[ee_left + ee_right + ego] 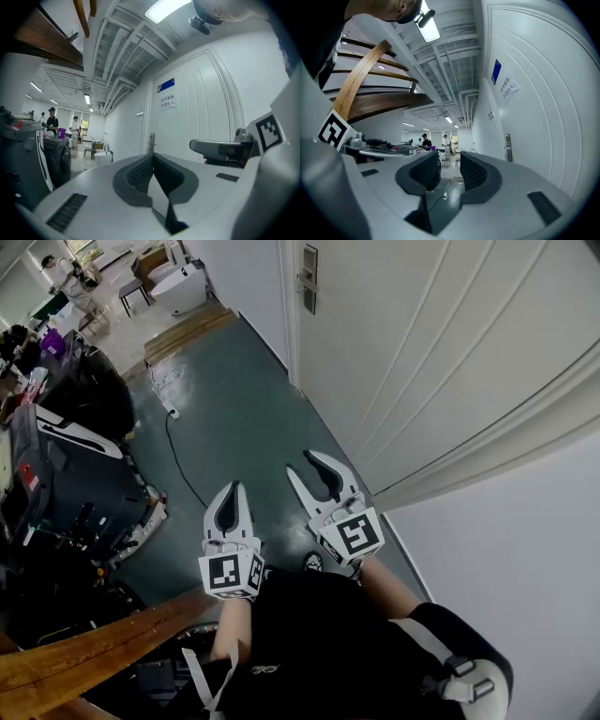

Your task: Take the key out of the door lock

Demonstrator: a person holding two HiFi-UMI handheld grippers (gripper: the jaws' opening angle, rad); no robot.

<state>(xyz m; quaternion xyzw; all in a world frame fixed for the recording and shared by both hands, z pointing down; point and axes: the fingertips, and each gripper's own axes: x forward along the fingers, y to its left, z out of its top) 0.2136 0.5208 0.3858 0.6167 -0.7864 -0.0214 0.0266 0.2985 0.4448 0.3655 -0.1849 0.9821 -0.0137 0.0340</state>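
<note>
The white door (422, 352) fills the right of the head view, with its metal lock and handle (308, 279) far ahead near the top. I cannot make out a key in it at this distance. My left gripper (235, 487) is held low in front of the body, jaws shut and empty. Just right of it my right gripper (301, 461) stands open with nothing between its fingers. The lock (152, 140) shows small in the left gripper view beyond the shut left gripper (152, 155). In the right gripper view the lock (507, 146) lies right of the open right gripper (450, 161).
Dark machines (66, 474) crowd the left side of the green floor. A black cable and power strip (172, 413) lie on the floor ahead. A wooden stair rail (103, 652) runs at the lower left. People (425, 142) stand far down the room.
</note>
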